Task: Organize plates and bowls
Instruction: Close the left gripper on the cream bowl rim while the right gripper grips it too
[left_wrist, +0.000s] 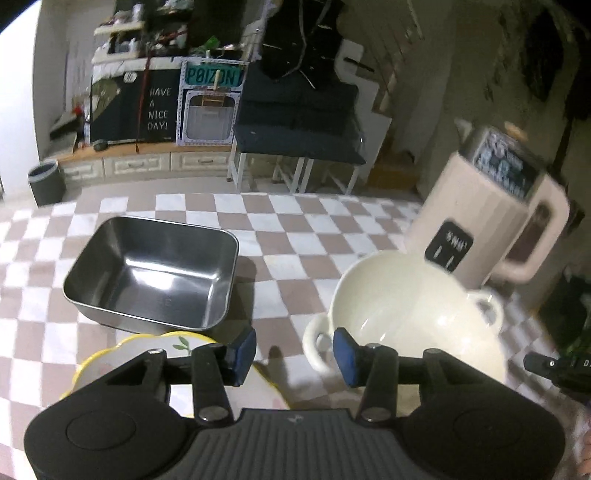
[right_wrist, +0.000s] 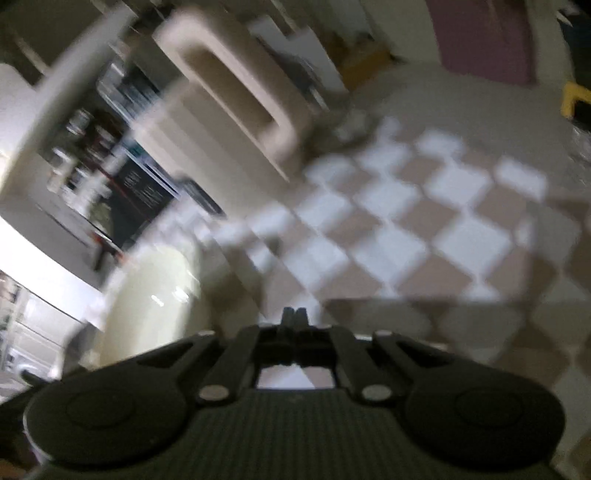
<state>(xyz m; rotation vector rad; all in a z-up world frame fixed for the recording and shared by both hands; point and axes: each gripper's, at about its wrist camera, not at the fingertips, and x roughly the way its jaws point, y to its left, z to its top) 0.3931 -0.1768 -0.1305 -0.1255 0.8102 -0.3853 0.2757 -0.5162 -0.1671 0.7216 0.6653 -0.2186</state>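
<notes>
Left tongs (left_wrist: 294, 350), half-wide and empty, hover with the cream two-handled ceramic bowl's (left_wrist: 417, 314) near handle just right; right tongs (right_wrist: 294, 318) closed, empty.

Left gripper (left_wrist: 294, 350) half open, right gripper (right_wrist: 294, 318) closed, empty

Steel tray (left_wrist: 151, 269) lies left of the bowl (left_wrist: 417, 306), plate (left_wrist: 147, 350) before it.

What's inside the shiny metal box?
Nothing shows inside the metal box: just its bare shiny floor and walls. The near wall hides a thin strip of the floor behind it.
</notes>
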